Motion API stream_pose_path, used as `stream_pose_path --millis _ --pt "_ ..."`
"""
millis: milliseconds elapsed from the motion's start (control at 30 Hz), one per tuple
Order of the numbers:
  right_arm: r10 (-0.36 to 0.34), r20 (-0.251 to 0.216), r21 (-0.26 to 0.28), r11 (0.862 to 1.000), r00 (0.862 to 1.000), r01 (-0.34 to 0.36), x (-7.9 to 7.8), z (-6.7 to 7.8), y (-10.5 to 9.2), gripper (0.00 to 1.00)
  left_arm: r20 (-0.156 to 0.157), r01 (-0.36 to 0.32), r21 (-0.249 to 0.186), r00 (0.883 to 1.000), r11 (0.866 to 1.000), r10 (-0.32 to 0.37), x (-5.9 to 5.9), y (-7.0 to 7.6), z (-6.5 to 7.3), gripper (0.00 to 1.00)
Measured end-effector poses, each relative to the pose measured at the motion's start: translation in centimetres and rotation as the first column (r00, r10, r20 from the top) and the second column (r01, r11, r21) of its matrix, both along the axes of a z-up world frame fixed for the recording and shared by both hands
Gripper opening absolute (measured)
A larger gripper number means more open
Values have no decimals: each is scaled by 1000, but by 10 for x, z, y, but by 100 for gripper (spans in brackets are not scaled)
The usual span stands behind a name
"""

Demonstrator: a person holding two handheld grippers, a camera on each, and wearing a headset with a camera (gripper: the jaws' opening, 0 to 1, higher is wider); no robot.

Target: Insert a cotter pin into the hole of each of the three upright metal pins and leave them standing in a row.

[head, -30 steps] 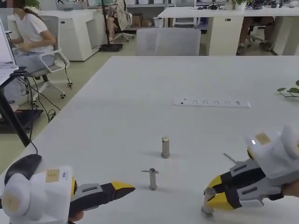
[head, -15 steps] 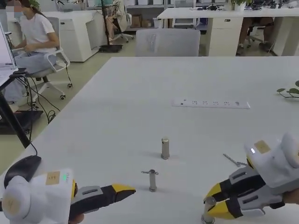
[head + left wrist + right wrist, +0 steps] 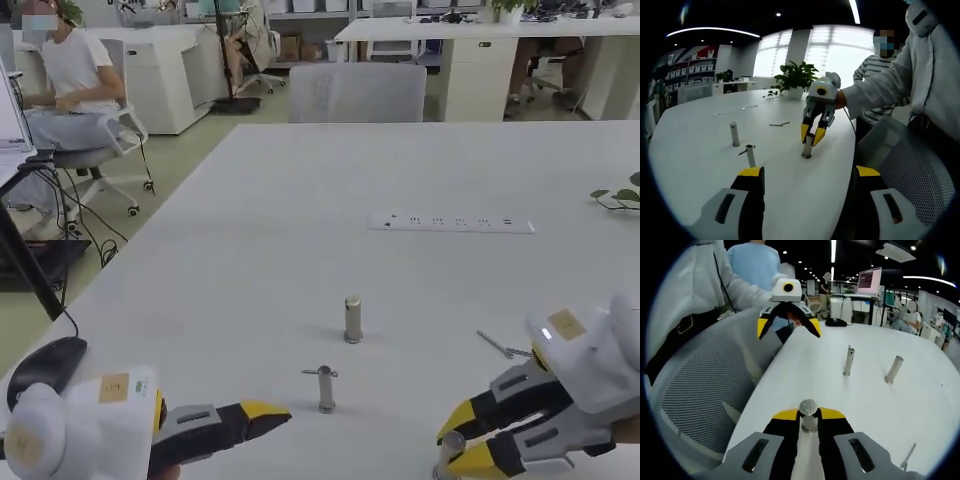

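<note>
Jaws of my R gripper (image 3: 809,416) are clenched on nearest pin (image 3: 807,148) at its top; it stands upright by desk (image 3: 300,200) near edge, right side. My L gripper (image 3: 809,172) sits at near edge, left side, jaws spread wide, nothing btwn them. Middle pin (image 3: 326,390), w/ cotter pin (image 3: 320,371) through its top, stands further in. Far pin (image 3: 352,318) is beyond it. Loose cotter pins (image 3: 500,347) lie toward right edge.

Your right gripper (image 3: 455,440) clamps the nearest metal pin (image 3: 450,444) upright on the white table (image 3: 300,220), while your left gripper (image 3: 272,413) hovers near the middle pin (image 3: 326,394), which carries a cotter pin (image 3: 320,372).
</note>
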State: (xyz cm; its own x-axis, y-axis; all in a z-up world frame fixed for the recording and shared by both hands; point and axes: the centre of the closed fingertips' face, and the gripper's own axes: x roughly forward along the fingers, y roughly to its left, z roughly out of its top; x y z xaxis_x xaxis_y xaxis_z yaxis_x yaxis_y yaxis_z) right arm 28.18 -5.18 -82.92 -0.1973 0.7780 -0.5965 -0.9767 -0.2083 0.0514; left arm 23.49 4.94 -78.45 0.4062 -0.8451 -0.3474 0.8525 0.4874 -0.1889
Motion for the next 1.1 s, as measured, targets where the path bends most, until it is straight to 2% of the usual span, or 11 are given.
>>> stream_pose_path --millis 167,600,1100 --pt "-17 -20 -1 1000 1000 17 0 1 0 16 -1 1 0 1000 1000 -1 0 -1 0 71" --pt "-93 -57 -4 996 994 93 3 5 -12 28 3 6 -4 1000 1000 -6 2 -4 2 71" --pt "-219 -91 -16 976 972 218 5 6 -45 31 11 28 -11 1000 1000 -28 6 -11 6 71"
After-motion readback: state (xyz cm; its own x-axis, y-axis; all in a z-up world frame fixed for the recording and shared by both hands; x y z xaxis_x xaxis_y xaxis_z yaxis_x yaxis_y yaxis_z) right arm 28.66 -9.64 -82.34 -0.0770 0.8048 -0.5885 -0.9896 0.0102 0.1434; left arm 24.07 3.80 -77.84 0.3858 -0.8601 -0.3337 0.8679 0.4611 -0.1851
